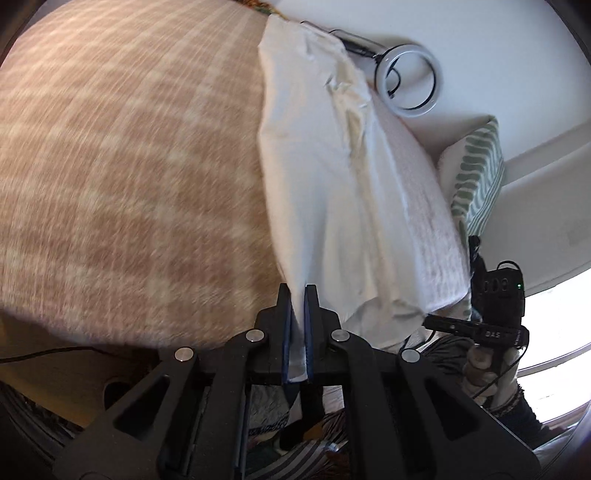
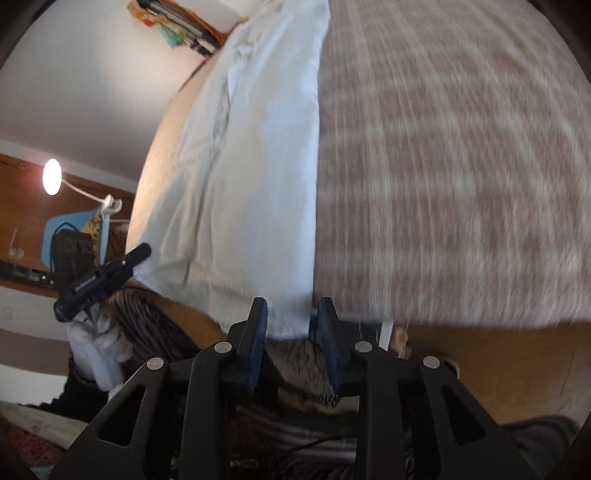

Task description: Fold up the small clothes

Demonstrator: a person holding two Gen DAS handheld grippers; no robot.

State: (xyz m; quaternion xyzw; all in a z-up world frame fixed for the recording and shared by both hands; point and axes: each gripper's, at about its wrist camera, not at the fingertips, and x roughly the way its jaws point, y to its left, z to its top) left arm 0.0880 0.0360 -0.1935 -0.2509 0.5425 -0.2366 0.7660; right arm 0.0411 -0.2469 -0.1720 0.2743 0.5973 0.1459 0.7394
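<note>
A white garment (image 1: 332, 177) lies stretched out along the edge of a tan checked bedspread (image 1: 129, 166). In the left wrist view my left gripper (image 1: 297, 291) is shut on the garment's near corner, and white cloth fills the slit between the blue pads. My right gripper (image 1: 434, 323) shows at the right, held by a gloved hand. In the right wrist view my right gripper (image 2: 291, 310) stands open. The other near corner of the garment (image 2: 258, 166) lies between its fingers, and neither pad presses on it. My left gripper (image 2: 142, 253) is at the cloth's left corner.
A ring light (image 1: 406, 79) lies on a white surface beyond the garment. A green-striped pillow (image 1: 480, 177) leans at the right. A lit lamp (image 2: 51, 177), a blue chair (image 2: 70, 236) and a shelf (image 2: 177, 26) stand left of the bed. The wooden bed frame (image 2: 498, 369) runs below.
</note>
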